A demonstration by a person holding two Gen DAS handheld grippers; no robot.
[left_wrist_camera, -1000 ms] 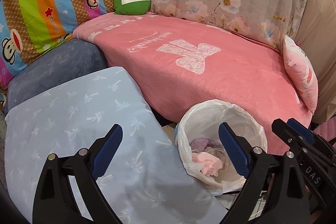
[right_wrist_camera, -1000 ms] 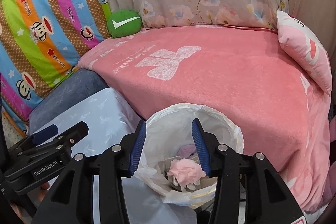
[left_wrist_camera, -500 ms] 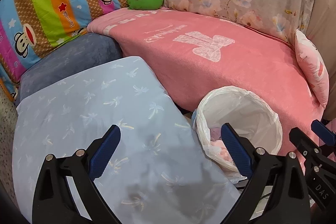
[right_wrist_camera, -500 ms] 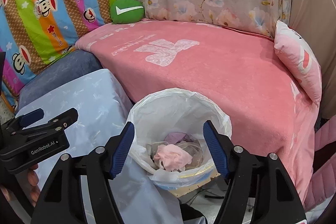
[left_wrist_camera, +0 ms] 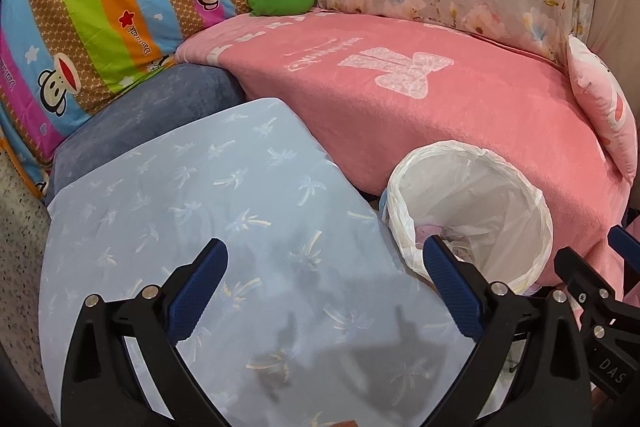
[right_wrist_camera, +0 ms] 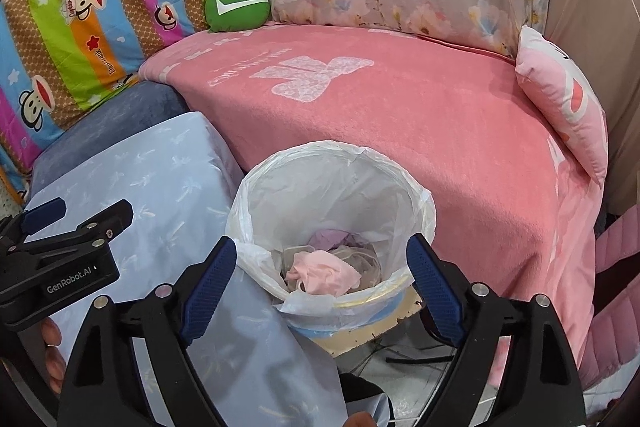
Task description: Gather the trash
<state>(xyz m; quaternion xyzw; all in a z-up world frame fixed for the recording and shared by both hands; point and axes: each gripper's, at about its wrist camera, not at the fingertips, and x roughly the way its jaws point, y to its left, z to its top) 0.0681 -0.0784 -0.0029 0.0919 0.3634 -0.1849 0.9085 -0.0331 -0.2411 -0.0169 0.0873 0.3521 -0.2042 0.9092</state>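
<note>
Both grippers hang empty. Left of the bin (right_wrist_camera: 332,227), the left gripper (left_wrist_camera: 324,287) has swung out over the blue sheet (left_wrist_camera: 192,211), jaws wide. Above the bin, the right gripper (right_wrist_camera: 320,283) has spread from narrow to wide and drawn back; the pink wad (right_wrist_camera: 324,273) it released lies inside. That piece looks collected; no more trash shows on the pink blanket (right_wrist_camera: 400,107) behind the bin.

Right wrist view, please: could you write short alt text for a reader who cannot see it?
The open right hand-held gripper hangs above a round bin lined with a white plastic bag, which holds a crumpled pink tissue and other scraps. The bin stands between a pale blue patterned cushion and a pink blanket.
</note>
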